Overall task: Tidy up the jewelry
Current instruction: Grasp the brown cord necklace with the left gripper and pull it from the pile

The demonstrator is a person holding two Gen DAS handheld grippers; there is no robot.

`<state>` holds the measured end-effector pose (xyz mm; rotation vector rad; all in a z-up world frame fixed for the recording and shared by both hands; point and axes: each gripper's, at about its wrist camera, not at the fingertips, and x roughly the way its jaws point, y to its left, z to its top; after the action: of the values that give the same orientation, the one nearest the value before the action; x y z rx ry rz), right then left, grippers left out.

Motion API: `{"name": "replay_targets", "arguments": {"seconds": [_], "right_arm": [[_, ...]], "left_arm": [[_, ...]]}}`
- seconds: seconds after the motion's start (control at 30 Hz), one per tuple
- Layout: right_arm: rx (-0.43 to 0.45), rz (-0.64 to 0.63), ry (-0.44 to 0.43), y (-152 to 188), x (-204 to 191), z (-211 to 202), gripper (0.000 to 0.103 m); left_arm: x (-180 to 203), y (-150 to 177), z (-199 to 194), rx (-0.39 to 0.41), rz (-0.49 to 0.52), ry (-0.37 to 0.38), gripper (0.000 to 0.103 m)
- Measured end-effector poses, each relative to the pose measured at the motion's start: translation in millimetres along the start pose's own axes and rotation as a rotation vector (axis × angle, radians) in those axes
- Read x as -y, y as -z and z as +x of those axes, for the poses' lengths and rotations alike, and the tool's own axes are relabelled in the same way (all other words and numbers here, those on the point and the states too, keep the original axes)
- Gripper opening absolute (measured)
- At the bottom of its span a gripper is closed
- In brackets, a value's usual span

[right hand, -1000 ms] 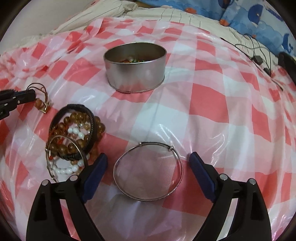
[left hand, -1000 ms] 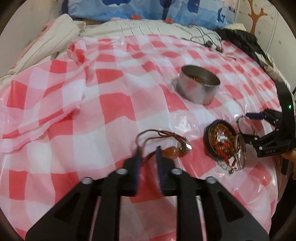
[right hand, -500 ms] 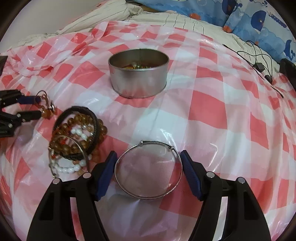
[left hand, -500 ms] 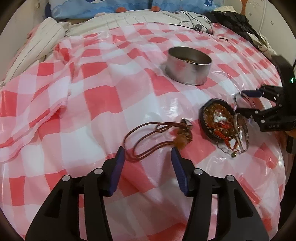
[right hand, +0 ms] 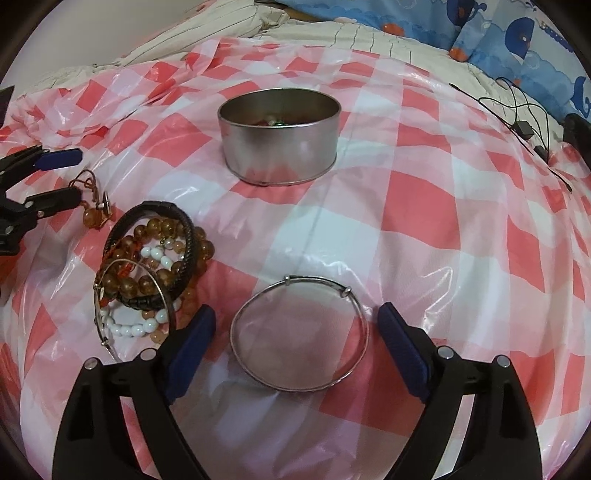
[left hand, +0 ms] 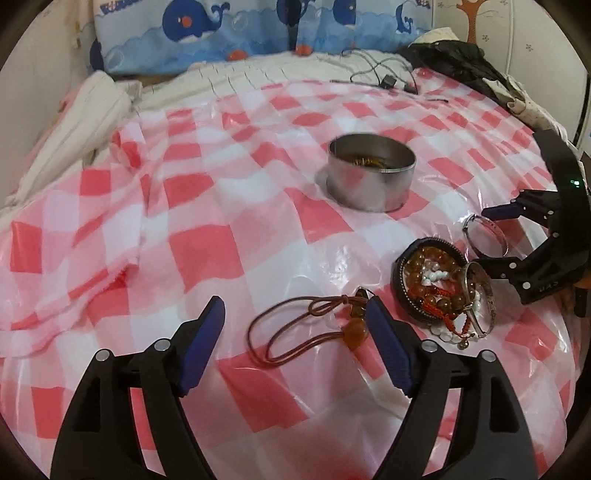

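The thin silver bangle point(right hand: 299, 334) lies flat on the red and white checked sheet point(right hand: 424, 206), right between the 2 blue pads of the right tongs point(right hand: 296, 328). The pads stand wide on each side of it and do not press it. They have just closed a little and opened again around it.

The brown cord necklace point(left hand: 295, 330) with its amber bead lies between the pads of the left tongs point(left hand: 295, 321). Its bead is close to the right pad, and I cannot tell if they touch. These tongs have just been opening and now stand wide, holding nothing.

Between the 2 tongs sits a pile of bracelets point(right hand: 151, 269): a dark band, brown beads, white beads and another silver ring. The pile is just beside the left pad of the right tongs.

Farther out, past both tongs, stands a round metal tin point(right hand: 279, 134). A few small things lie inside it.

Both tongs point down at the sheet on a slant. At the far edge are a black cable point(left hand: 384, 74) and a blue whale pillow point(left hand: 221, 33).
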<state>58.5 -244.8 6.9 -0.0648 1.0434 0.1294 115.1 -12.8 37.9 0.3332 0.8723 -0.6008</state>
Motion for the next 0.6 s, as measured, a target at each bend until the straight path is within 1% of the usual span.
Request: {"name": "replay_targets", "arguments": {"seconds": [0.03, 0.07, 0.1, 0.13, 0.17, 0.2, 0.23, 0.33, 0.4, 0.47, 0.6], "right_arm": [[0.0, 0.0, -0.001, -0.1, 0.1, 0.3, 0.086], [0.001, 0.0, -0.002, 0.0, 0.0, 0.1, 0.086], [0.001, 0.0, -0.005, -0.3, 0.0, -0.2, 0.085], [0.003, 0.001, -0.008, -0.5, 0.0, -0.9, 0.082], [0.004, 0.004, -0.009, -1.0, 0.3, -1.9, 0.071], [0.006, 0.011, -0.019, -2.0, 1.1, -3.5, 0.068], [0.007, 0.015, -0.026, -2.4, 1.7, -4.6, 0.068], [0.011, 0.022, -0.036, -2.6, 1.6, -6.4, 0.068], [0.02, 0.027, -0.051, -3.6, 1.1, -9.0, 0.068], [0.027, 0.022, -0.047, -4.4, -0.2, -10.8, 0.068], [0.018, 0.023, -0.037, -3.6, 0.0, -6.2, 0.068]], "left_arm": [[0.8, 1.0, 3.5, -0.022, -0.008, 0.029, 0.07], [0.6, 2.8, 5.6, -0.038, -0.02, 0.056, 0.047], [0.2, 3.1, 9.3, -0.072, -0.045, 0.101, 0.037], [2.2, 3.1, 9.6, -0.075, -0.04, 0.112, 0.024], [5.1, 4.2, 8.7, -0.074, -0.026, 0.113, 0.016], [7.4, 4.3, 7.3, -0.075, -0.021, 0.125, 0.011], [8.5, 5.3, 6.9, -0.073, -0.023, 0.129, 0.007], [7.2, 5.4, 2.1, -0.056, -0.041, 0.119, 0.004], [2.1, 3.9, -3.7, -0.027, -0.07, 0.134, 0.003], [-1.9, 2.6, -8.8, -0.002, -0.095, 0.151, 0.003], [-4.9, 1.8, -6.1, -0.01, -0.099, 0.138, 0.003]]}}
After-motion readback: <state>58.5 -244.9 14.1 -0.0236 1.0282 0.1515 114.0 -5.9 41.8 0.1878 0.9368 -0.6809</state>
